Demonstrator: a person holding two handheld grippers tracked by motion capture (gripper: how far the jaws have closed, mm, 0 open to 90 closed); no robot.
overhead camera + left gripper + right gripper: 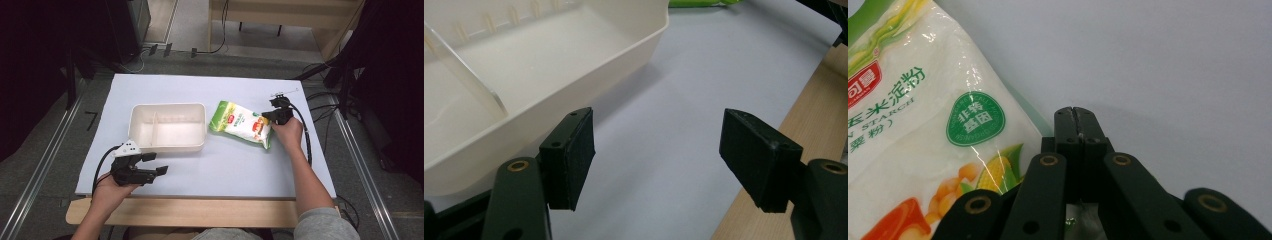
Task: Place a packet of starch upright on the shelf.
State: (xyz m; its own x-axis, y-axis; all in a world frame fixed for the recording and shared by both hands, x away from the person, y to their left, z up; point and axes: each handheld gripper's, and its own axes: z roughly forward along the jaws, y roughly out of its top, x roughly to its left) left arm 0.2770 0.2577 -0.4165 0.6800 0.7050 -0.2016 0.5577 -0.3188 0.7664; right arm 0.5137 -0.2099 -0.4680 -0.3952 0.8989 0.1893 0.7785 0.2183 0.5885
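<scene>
A green and white bag of corn starch (240,122) lies flat on the white board, right of an empty cream bin (167,106) with a divider. My right gripper (266,116) sits at the bag's right end with its jaws pressed together. In the right gripper view the closed tips (1077,117) rest just past the bag's clear edge (923,125), and I see nothing between them. My left gripper (156,163) hovers near the front left of the board, open. In the left gripper view its gap (656,155) holds only bare board, with the bin's wall (589,70) just beyond the left pad.
The white board (225,165) lies on a wooden table whose front edge (200,212) runs along the near side. Cables (320,107) trail off the right side, and metal rails flank the table on the floor.
</scene>
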